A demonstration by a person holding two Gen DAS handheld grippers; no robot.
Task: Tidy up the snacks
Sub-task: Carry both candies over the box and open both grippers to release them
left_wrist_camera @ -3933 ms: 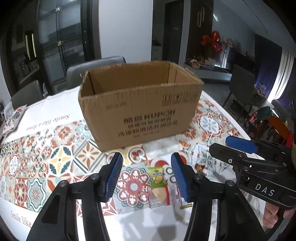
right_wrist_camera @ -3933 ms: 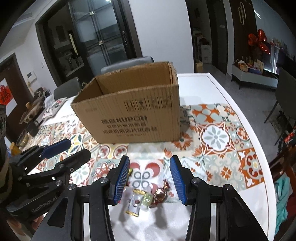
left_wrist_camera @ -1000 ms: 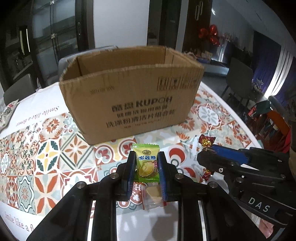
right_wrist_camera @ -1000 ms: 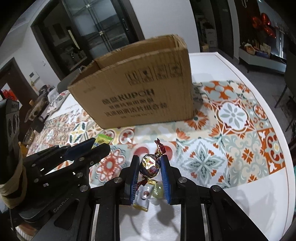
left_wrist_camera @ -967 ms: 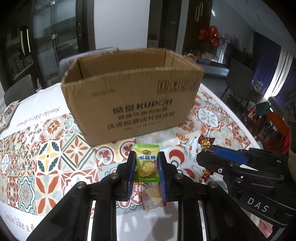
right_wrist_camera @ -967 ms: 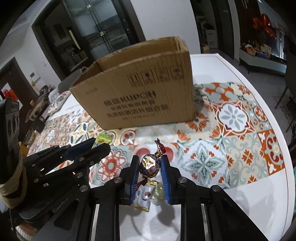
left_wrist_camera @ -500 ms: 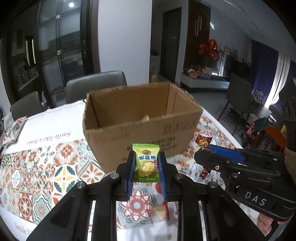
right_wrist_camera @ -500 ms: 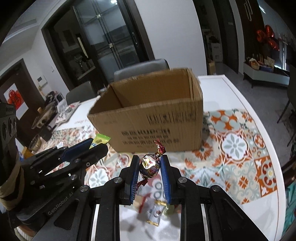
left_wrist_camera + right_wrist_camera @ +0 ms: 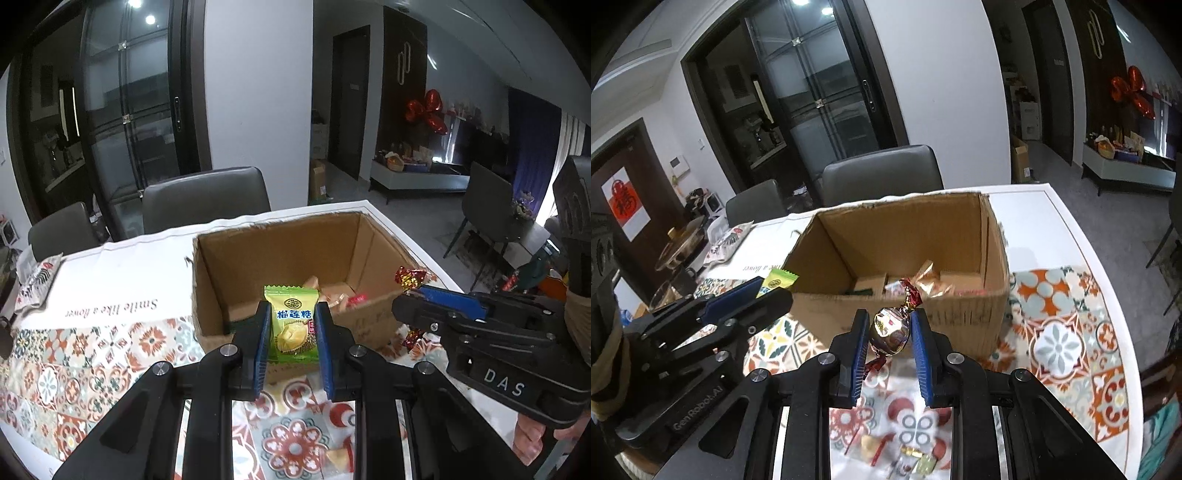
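My left gripper (image 9: 291, 328) is shut on a green durian candy packet (image 9: 293, 325) and holds it just in front of the near wall of an open cardboard box (image 9: 273, 240). My right gripper (image 9: 889, 330) is shut on a foil-wrapped round candy (image 9: 890, 328) with a red twisted end, raised before the same box (image 9: 901, 221). Several wrapped snacks (image 9: 923, 278) lie on the box floor. Each gripper shows in the other's view: the right gripper (image 9: 410, 295) at the right side, the left gripper (image 9: 772, 286) at the left side.
The box stands on a table with a patterned tile cloth (image 9: 1060, 343). Loose candies (image 9: 908, 458) lie on the table near me, and one (image 9: 338, 458) shows under the left gripper. Grey chairs (image 9: 207, 199) stand behind the table. A bag (image 9: 35, 284) lies far left.
Both grippers have risen with their candies and moved closer to the box, so its inside and the snacks in it now show. The grips have not changed.
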